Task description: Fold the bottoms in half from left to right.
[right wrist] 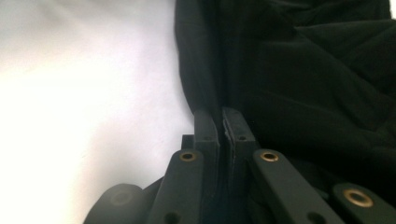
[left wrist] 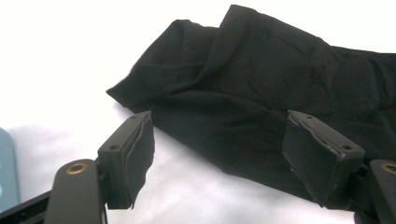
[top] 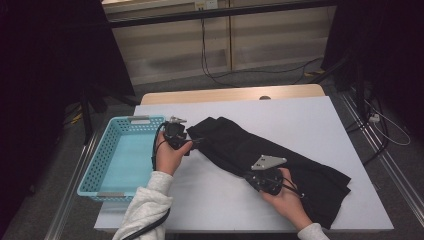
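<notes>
Fingers (right wrist: 205, 128) of the right gripper (right wrist: 220, 122) are pinched on the black cloth's (right wrist: 308, 79) edge, their tips buried in it; left gripper (left wrist: 219, 140) gapes.

You're working with a plain black garment (top: 260, 150), no pattern on it, lying across the middle of the frame on a white table (top: 310, 115). At centre left sits a light blue perforated basket (top: 95, 165). Both of your grippers, left gripper (left wrist: 219, 149) and right gripper (right wrist: 220, 122), are black with brass-coloured rivets; your sleeves are pale grey
</notes>
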